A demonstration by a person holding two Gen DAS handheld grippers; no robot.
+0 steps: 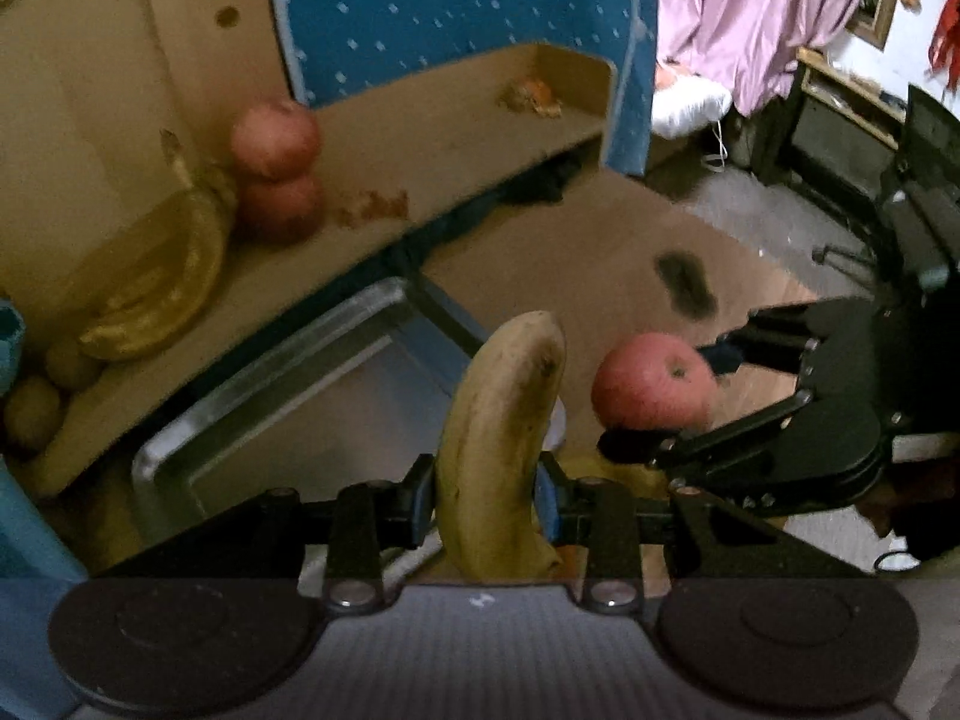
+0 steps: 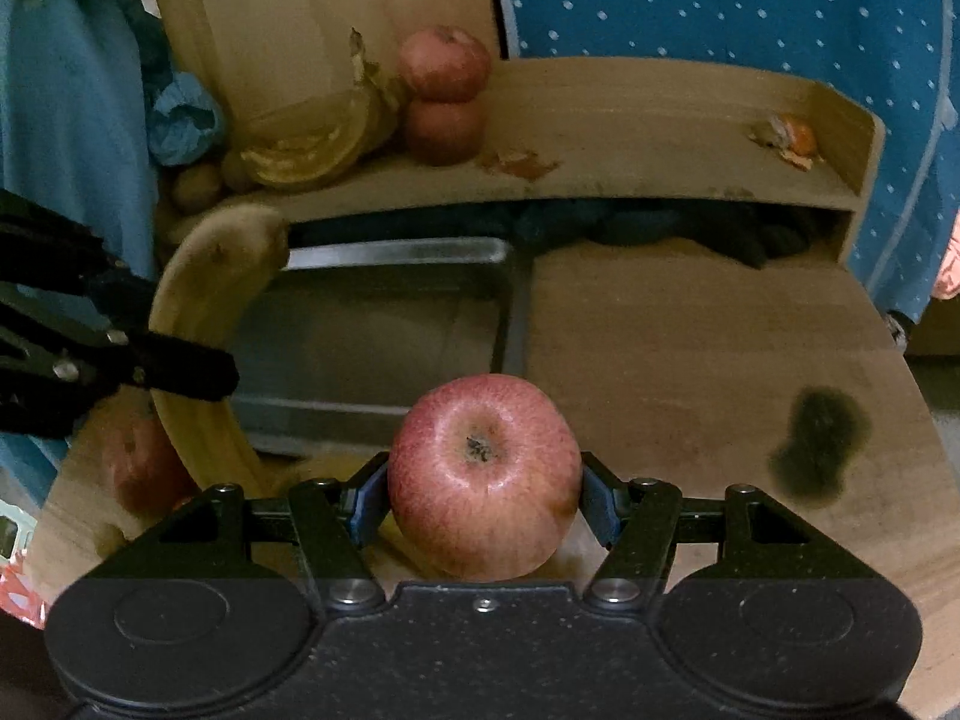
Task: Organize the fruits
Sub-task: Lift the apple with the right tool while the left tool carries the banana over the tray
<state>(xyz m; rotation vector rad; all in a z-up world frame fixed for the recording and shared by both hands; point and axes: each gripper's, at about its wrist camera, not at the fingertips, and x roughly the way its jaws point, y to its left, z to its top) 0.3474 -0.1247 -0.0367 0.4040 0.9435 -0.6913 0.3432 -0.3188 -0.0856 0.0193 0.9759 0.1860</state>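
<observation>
My left gripper [image 1: 485,495] is shut on a yellow banana [image 1: 501,438] that stands upright between its fingers, above the wooden table. My right gripper [image 2: 483,501] is shut on a red apple [image 2: 483,474], stem end facing the camera. In the left wrist view the right gripper [image 1: 663,399] holds that apple [image 1: 651,384] just right of the banana. The right wrist view shows the banana [image 2: 204,300] at left in the left gripper [image 2: 150,330]. On the raised wooden shelf [image 2: 630,120] stand two stacked red apples [image 2: 444,96] beside a bunch of bananas [image 2: 312,144].
A metal tray [image 1: 270,384] lies on the table under the shelf. Another red apple [image 2: 141,468] lies on the table at lower left. Orange peel scraps [image 2: 786,138] sit on the shelf's right end. A dark stain [image 2: 819,438] marks the tabletop. Small brownish fruits [image 1: 36,408] rest at the shelf's left end.
</observation>
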